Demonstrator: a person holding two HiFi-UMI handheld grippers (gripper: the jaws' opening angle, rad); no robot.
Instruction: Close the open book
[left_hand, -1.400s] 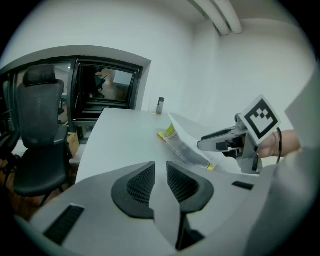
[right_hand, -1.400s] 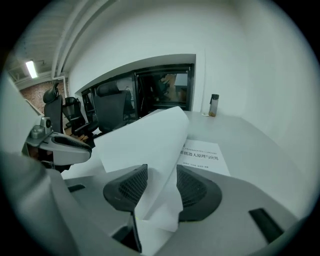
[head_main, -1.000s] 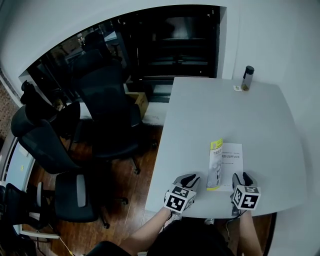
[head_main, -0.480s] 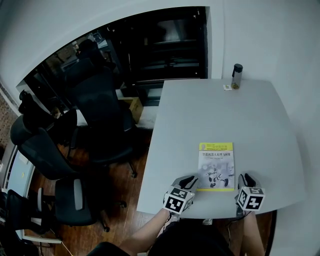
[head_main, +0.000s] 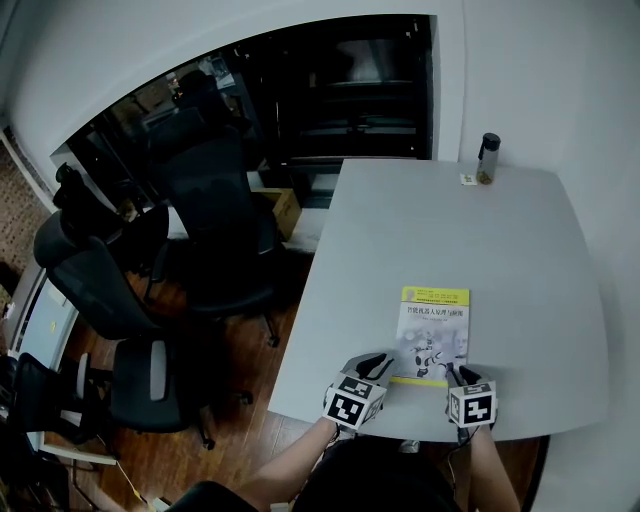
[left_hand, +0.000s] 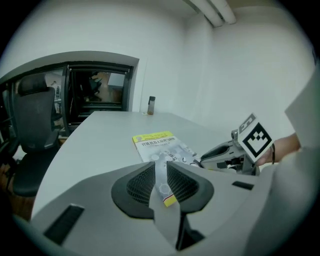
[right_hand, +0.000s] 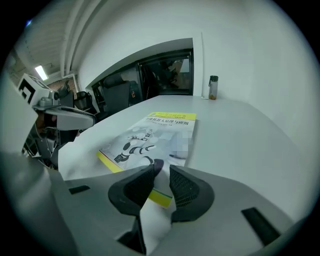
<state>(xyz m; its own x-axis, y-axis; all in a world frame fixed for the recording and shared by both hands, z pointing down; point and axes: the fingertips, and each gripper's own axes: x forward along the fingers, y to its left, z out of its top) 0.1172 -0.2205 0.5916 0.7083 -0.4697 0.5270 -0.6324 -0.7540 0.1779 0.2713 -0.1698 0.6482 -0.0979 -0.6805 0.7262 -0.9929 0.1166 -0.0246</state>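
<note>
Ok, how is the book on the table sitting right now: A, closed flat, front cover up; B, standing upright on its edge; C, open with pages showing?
A: the book lies shut and flat on the table, its yellow-banded cover with the robot picture facing up.

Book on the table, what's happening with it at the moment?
The book lies closed, cover up, flat on the grey table. A person holds the left claw at its near-left corner and the right claw at its near-right edge. The right claw's jaws have just been closing; they stand narrowly apart and clamp nothing. The left's are also slightly apart. The closing looks done.
</note>
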